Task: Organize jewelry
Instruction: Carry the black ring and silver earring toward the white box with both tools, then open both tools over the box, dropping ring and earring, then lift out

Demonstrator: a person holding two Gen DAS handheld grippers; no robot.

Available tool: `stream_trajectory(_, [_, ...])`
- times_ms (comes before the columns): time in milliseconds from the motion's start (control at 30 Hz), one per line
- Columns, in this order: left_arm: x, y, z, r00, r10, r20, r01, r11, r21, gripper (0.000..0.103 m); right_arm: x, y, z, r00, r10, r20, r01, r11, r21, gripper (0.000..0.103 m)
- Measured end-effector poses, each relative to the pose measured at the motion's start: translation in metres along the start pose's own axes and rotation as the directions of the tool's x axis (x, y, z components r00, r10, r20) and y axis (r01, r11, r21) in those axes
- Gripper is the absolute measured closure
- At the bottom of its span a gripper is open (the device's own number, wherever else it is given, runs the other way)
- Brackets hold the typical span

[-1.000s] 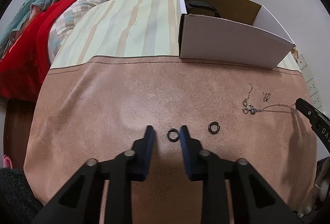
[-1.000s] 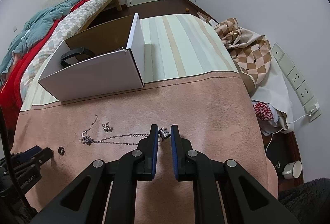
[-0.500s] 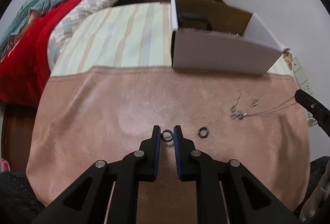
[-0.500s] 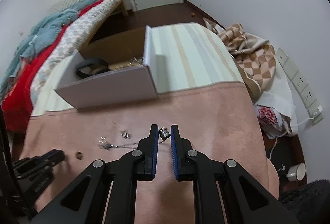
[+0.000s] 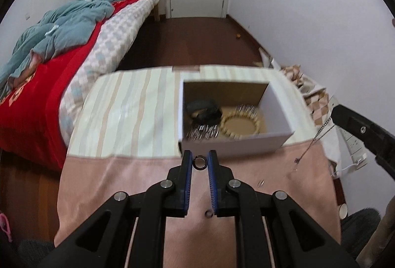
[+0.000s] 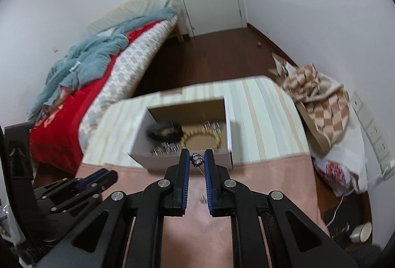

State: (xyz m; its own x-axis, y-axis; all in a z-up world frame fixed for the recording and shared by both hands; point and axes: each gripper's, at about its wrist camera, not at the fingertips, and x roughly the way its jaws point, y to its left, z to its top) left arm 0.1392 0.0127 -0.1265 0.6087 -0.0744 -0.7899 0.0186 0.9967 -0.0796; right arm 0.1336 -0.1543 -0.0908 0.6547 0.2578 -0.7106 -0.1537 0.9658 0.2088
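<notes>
Both grippers are loaded and up in the air right now. The left gripper (image 5: 200, 161) has its jaws nearly shut on a small dark ring (image 5: 200, 162), pinched right at the tips. The right gripper (image 6: 197, 159) is pinched almost closed on a little silver charm (image 6: 196, 159), with the chain (image 5: 317, 137) dangling off it down toward the pink cloth (image 5: 123, 176).

The box (image 5: 276, 142) sits just past the cloth edge, straight ahead of both, with a black band (image 5: 203, 111) and a beaded bracelet (image 5: 240, 122) already inside. The stuff in there is blurry, so I wouldn't swear to what the shiny bits are.

To do this step well I'd carry each piece fully over the near wall before letting go. The chain is the fussy one: go high enough that the tail clears the rim, then lower it in so it doesn't hang over the edge. Ring is easy, just open over the floor of the box.

A second ago the left jaws were still wide around the ring on the cloth; they've since closed on it. Both grippers have lifted, and the chain came off the cloth. A second ring (image 5: 208, 213) and a small silver piece (image 5: 260, 183) are left lying there.
</notes>
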Motion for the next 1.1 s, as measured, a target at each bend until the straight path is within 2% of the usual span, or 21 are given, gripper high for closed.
stream_trajectory(300, [-0.003, 0.014, 0.052, 0.998, -0.047, 0.031, 0.049, 0.997, -0.051, 0.093, -0.022, 0.011, 0.084, 0.994, 0.041, 0.098, -0.037, 0.998, -0.044, 0.091])
stream_trajectory(400, [0.009, 0.019, 0.063, 0.999, -0.047, 0.014, 0.048, 0.997, -0.063, 0.093, -0.002, 0.014, 0.104, 0.996, 0.041, 0.080, -0.036, 0.997, -0.063, 0.091])
stream_trajectory(467, [0.023, 0.022, 0.066, 0.998, -0.064, -0.017, 0.063, 0.995, -0.077, 0.093, 0.022, 0.013, 0.111, 0.999, 0.040, 0.032, -0.037, 0.997, -0.069, 0.091])
stream_trajectory(600, [0.052, 0.024, 0.072, 0.989, -0.122, -0.085, 0.112, 0.987, -0.113, 0.093, 0.071, 0.003, 0.105, 0.996, 0.040, -0.079, -0.044, 0.998, -0.054, 0.091])
stream_trajectory(667, [0.068, 0.023, 0.077, 0.976, -0.179, -0.125, 0.161, 0.977, -0.142, 0.093, 0.095, -0.007, 0.093, 0.988, 0.051, -0.146, -0.057, 0.998, -0.034, 0.091])
stream_trajectory(833, [0.094, 0.010, 0.089, 0.943, -0.278, -0.182, 0.246, 0.953, -0.179, 0.093, 0.130, -0.030, 0.068, 0.970, 0.063, -0.235, -0.061, 0.998, 0.016, 0.091])
stream_trajectory(967, [0.107, 0.004, 0.095, 0.925, -0.302, -0.229, 0.252, 0.942, -0.221, 0.092, 0.145, -0.041, 0.058, 0.952, 0.089, -0.293, -0.077, 0.996, 0.050, 0.090])
stream_trajectory(1000, [0.108, 0.004, 0.097, 0.926, -0.292, -0.239, 0.240, 0.944, -0.225, 0.091, 0.147, -0.042, 0.057, 0.949, 0.091, -0.301, -0.078, 0.995, 0.055, 0.090])
stream_trajectory(1067, [0.106, 0.005, 0.099, 0.931, -0.281, -0.235, 0.229, 0.947, -0.225, 0.082, 0.149, -0.044, 0.055, 0.945, 0.092, -0.315, -0.078, 0.995, 0.058, 0.089])
stream_trajectory(1100, [0.105, 0.006, 0.099, 0.935, -0.267, -0.233, 0.217, 0.951, -0.220, 0.060, 0.148, -0.044, 0.055, 0.944, 0.091, -0.317, -0.076, 0.995, 0.058, 0.088])
